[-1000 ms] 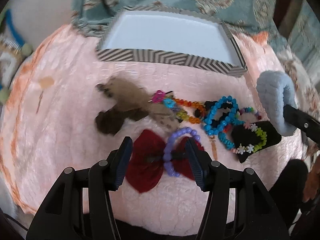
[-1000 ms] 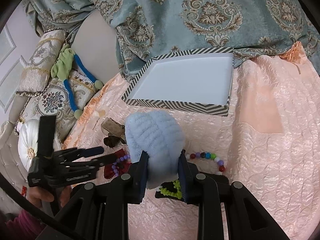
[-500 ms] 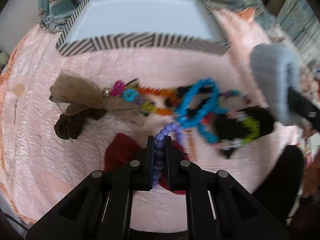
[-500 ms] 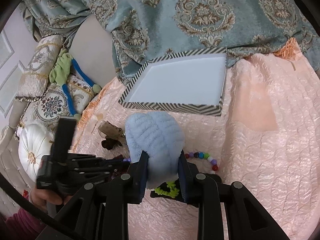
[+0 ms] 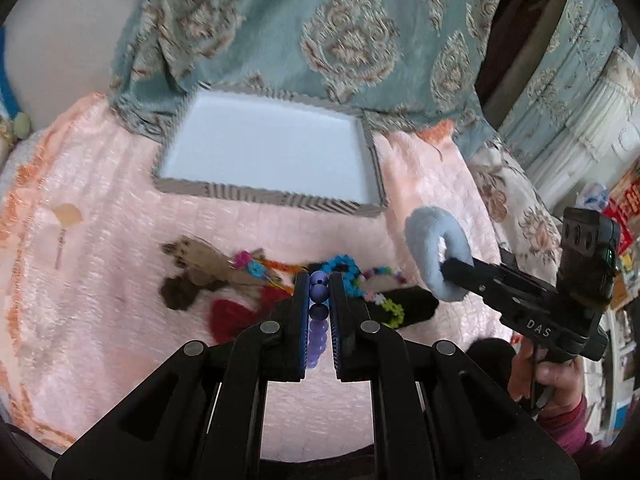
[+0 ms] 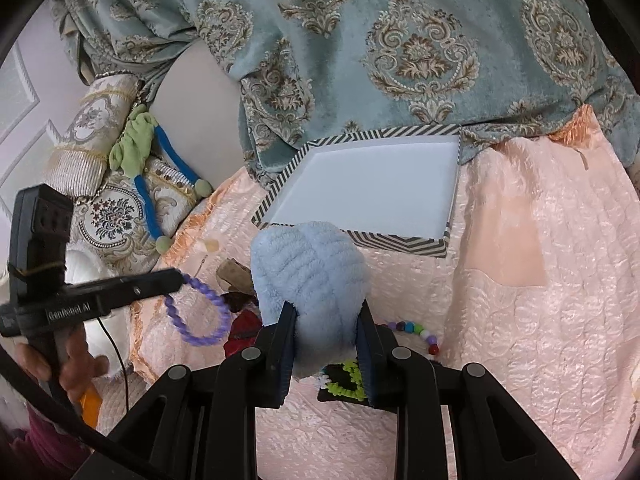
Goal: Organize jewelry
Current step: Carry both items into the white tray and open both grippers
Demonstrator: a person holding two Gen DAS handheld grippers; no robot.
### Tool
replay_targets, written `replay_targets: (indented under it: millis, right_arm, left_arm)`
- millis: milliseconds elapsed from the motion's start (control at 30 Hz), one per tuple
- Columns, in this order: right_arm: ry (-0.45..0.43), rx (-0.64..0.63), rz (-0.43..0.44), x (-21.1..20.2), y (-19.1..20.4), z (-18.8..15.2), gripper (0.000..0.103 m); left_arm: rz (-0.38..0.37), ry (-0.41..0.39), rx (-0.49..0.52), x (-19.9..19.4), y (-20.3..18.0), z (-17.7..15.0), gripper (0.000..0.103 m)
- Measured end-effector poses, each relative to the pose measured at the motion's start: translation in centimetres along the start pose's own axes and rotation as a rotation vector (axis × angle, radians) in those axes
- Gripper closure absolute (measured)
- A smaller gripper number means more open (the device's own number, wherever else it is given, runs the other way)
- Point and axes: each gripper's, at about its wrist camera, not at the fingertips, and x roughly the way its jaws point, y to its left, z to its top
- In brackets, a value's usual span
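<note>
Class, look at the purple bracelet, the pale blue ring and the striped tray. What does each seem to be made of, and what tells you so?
Purple bracelet: smooth round beads with a slight sheen, probably plastic, perhaps glass.
Pale blue ring: fluffy, ribbed, matte pile, likely plush fabric or fleece.
Striped tray: thin straight walls printed in black-and-white zigzag with a plain white matte floor, probably cardboard.

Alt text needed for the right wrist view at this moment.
The right hand-held gripper is shut on a fluffy light-blue scrunchie above a pink quilted bedspread. At left, the left hand-held gripper holds up a purple beaded bracelet; a white tray with striped rim sits behind.
</note>
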Motion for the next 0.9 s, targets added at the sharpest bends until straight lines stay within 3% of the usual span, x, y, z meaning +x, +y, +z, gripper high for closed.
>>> replay_targets:
  millis: [333,533,733,900]
  right_arm:
    - [0.016,-0.004,-0.04,1.7,-0.4,1.3,0.079]
    - [0.017,0.006,-0.092,4.1,-2.0,4.1,0.079]
    - [0.041,0.02,-0.132,8.9,-4.4,6.8,0.079]
    - [0.082,0.02,-0.161,13.1,-6.6,7.9,0.079]
  left_arm:
    - [0.089,-0.012,-0.038,1.2,1.8,1.2,0.095]
    - [0.1,-0.029,-0.021,3.7,1.3,4.8,0.095]
    - [0.151,-0.046,-0.027,8.3,2.2,9.9,0.095]
    - [0.195,-0.02,-0.089,13.8,5.4,12.9,0.095]
